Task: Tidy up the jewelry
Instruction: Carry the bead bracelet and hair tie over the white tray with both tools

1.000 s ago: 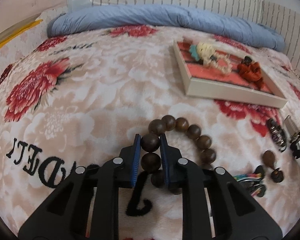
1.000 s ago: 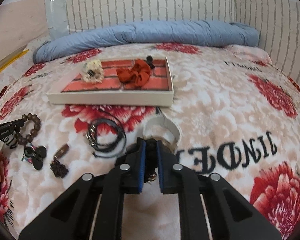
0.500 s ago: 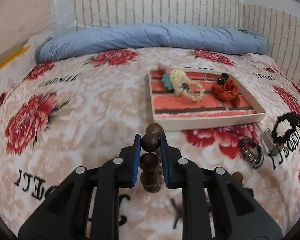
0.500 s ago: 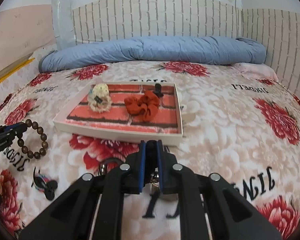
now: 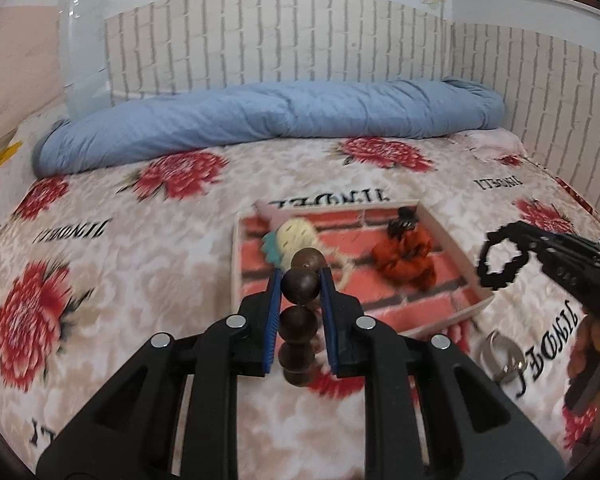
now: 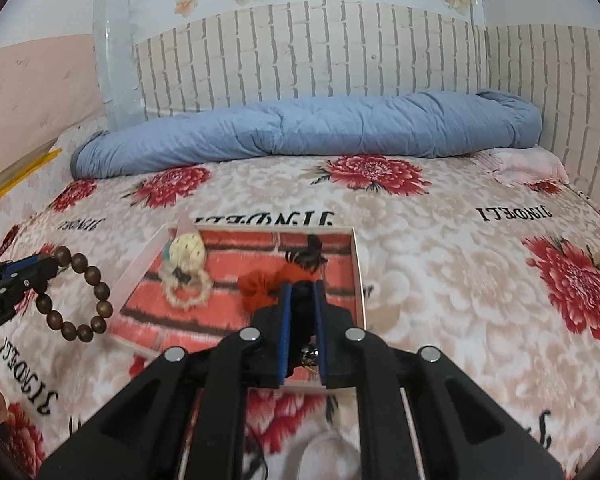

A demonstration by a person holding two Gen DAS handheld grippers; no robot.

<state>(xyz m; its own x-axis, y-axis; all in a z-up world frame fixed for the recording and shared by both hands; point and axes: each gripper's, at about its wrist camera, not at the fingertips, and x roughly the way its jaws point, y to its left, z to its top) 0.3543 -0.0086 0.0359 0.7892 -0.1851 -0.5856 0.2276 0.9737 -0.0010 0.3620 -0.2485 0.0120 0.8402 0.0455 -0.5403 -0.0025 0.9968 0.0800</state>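
Note:
My left gripper (image 5: pixel 299 286) is shut on a brown wooden bead bracelet (image 5: pixel 298 320), held in the air before the tray; the bracelet also shows in the right wrist view (image 6: pixel 78 294). My right gripper (image 6: pixel 302 300) is shut on a black beaded bracelet (image 6: pixel 302 312), which hangs as a ring over the tray's right edge in the left wrist view (image 5: pixel 500 262). The shallow tray (image 5: pixel 452 322) has a red brick-pattern floor. In it lie an orange scrunchie (image 5: pixel 406 260), a cream hair tie (image 6: pixel 186 268) and a black clip (image 6: pixel 308 254).
The tray lies on a bed with a flowered blanket (image 5: pixel 140 240). A rolled blue duvet (image 5: pixel 260 120) lies along the brick-pattern headboard. A silver bangle (image 5: pixel 502 354) lies on the blanket to the right of the tray.
Both grippers have lifted their bracelets off the blanket and moved toward the tray. The left one now sits at the tray's near edge, the right one over its right side.

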